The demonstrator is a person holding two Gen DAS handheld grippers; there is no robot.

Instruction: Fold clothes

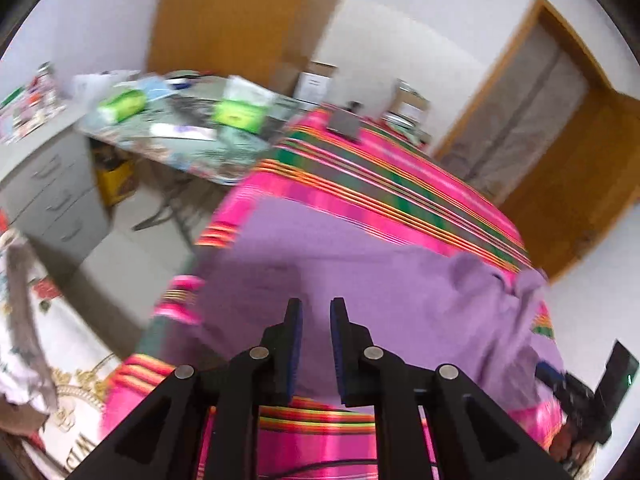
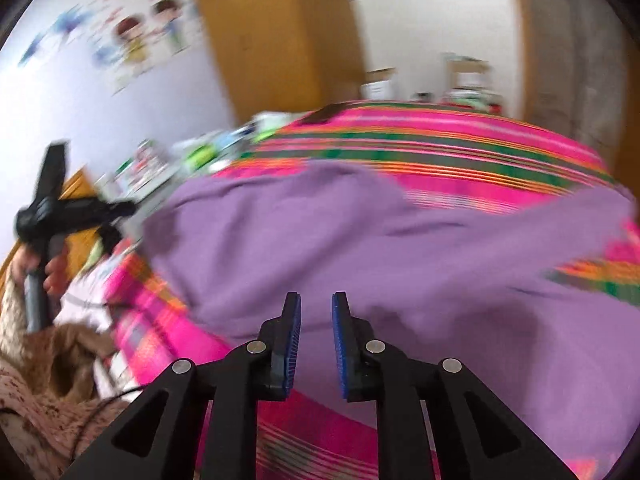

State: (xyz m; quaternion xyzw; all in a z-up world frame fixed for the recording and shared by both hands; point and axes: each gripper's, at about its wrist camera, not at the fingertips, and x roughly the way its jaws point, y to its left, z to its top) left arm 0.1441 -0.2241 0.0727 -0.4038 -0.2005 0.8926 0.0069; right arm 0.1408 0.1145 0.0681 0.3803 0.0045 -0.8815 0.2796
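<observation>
A purple garment (image 1: 360, 280) lies spread on a table covered with a pink striped cloth (image 1: 380, 184). My left gripper (image 1: 316, 306) is open and empty, hovering above the garment's near edge. In the right wrist view the same purple garment (image 2: 360, 240) fills the middle, with a fold ridge across it. My right gripper (image 2: 316, 300) is open and empty above its near edge. The other gripper shows at the far left of the right wrist view (image 2: 60, 212), held in a hand, and at the right edge of the left wrist view (image 1: 584, 396). Both views are blurred.
A cluttered side table (image 1: 180, 128) with green packs stands behind left, beside grey drawers (image 1: 52, 196). A dark flat object (image 1: 346, 126) lies on the far part of the striped cloth. A wooden door (image 1: 560, 160) is at right. More fabric (image 2: 32, 380) lies at the lower left.
</observation>
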